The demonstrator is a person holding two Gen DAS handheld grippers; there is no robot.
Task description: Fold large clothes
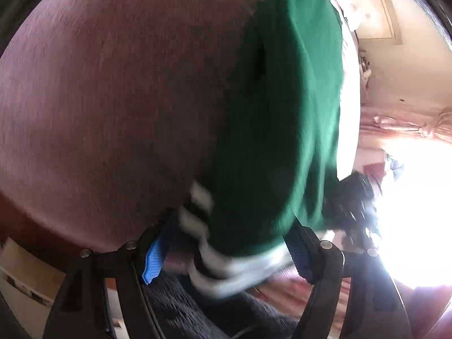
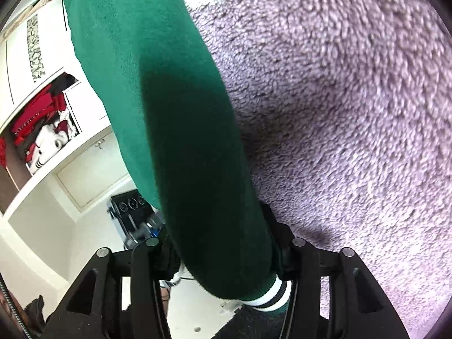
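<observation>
Left tool (image 1: 226,243) and right tool (image 2: 226,254) each clamp fabric between their fingers.

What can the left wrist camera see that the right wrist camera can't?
Only the left wrist view shows the bright window with its pink curtain, and the blue pad on a finger of the left hand-held gripper.

Only the right wrist view shows the white cupboard with red clothes stuffed on a shelf.

Both show the green garment with its striped cuff, gripped near the cuff, with the right hand-held gripper holding the other one, over the fuzzy pinkish blanket.
</observation>
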